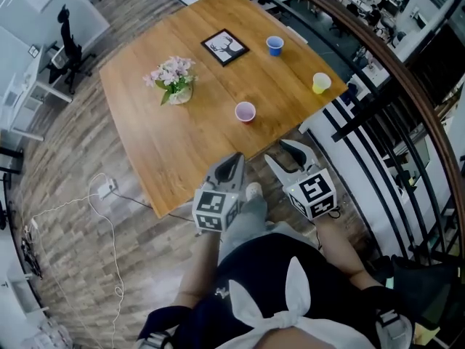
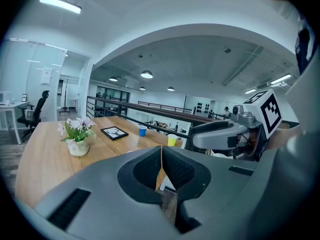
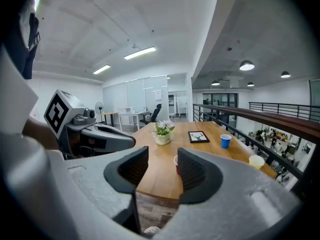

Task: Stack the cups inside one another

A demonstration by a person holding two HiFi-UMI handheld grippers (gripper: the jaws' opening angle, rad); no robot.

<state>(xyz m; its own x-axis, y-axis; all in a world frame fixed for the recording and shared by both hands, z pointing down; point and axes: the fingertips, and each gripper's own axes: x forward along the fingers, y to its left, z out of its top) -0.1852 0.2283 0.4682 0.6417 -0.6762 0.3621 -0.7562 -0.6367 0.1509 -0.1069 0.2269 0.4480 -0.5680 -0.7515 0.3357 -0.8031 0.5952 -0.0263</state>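
Three cups stand apart on the wooden table (image 1: 182, 144): a pink cup (image 1: 245, 112) nearest the front edge, a blue cup (image 1: 275, 45) at the back and a yellow cup (image 1: 321, 83) at the right corner. Both grippers hover off the table's near edge, above the floor. My left gripper (image 1: 236, 160) is shut with nothing in it; from its own view (image 2: 161, 150) the blue cup (image 2: 143, 130) and yellow cup (image 2: 172, 139) show far ahead. My right gripper (image 1: 273, 151) stands open and empty (image 3: 163, 155); the pink cup (image 3: 176, 164) peeks out beyond its right finger.
A vase of flowers (image 1: 173, 80) and a black picture frame (image 1: 224, 47) also sit on the table. A black railing (image 1: 378, 122) runs close along the table's right side. A white cable and socket (image 1: 107, 188) lie on the wood floor at the left.
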